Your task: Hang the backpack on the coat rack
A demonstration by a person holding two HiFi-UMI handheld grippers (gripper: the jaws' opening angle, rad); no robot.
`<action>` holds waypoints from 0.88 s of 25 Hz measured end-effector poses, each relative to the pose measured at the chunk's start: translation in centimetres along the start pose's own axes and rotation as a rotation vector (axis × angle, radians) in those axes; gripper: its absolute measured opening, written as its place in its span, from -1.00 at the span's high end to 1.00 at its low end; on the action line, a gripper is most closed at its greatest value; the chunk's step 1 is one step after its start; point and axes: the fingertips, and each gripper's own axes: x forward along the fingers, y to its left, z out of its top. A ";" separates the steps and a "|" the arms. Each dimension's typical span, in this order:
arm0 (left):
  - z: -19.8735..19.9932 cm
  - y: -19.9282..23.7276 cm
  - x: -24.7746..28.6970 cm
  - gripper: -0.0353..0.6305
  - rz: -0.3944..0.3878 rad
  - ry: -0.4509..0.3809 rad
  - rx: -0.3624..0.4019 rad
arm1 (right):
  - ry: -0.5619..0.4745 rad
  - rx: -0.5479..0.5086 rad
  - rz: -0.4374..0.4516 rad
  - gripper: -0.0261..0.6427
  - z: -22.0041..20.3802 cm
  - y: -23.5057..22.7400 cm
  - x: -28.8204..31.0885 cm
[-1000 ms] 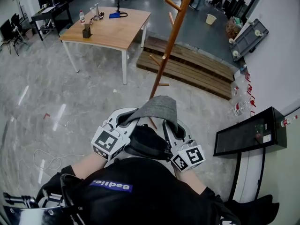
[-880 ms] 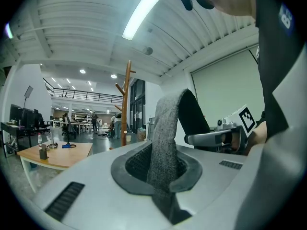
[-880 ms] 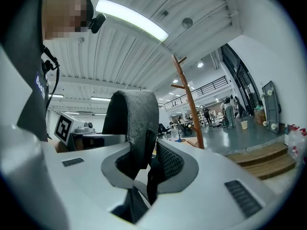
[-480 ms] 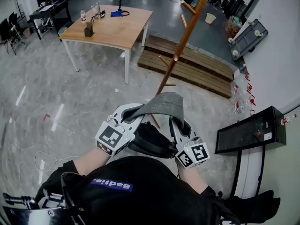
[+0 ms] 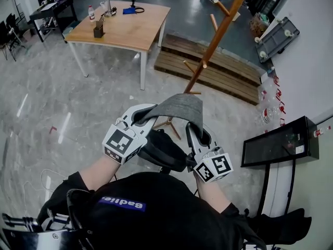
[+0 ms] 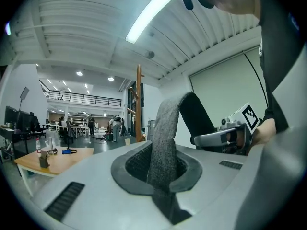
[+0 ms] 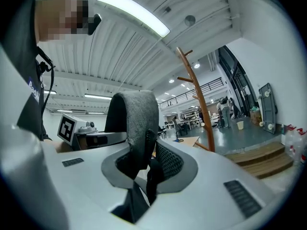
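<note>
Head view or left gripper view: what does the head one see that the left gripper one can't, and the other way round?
Only the head view shows the wooden pallets on the floor and the black cabinet by the wall. Only the left gripper view shows the long ceiling light and far-off people. Both show the grey strap, the right gripper holding its other end, the coat rack and the wooden table.

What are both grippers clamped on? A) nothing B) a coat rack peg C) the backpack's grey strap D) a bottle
C: the grey strap arches between the left gripper and the right gripper, pinched in each one's jaws; the coat rack stands ahead, untouched.
</note>
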 end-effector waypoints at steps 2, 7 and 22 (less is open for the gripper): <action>-0.2 1.3 0.7 0.80 0.021 -0.002 0.003 | 0.003 0.014 0.031 0.73 -0.2 -0.3 1.2; 0.1 4.2 3.1 0.80 0.078 0.004 0.001 | 0.017 0.046 0.123 0.73 -0.3 -1.5 4.5; 7.4 10.1 11.4 0.80 0.134 -0.020 0.135 | -0.022 0.017 0.264 0.73 7.8 -7.6 9.8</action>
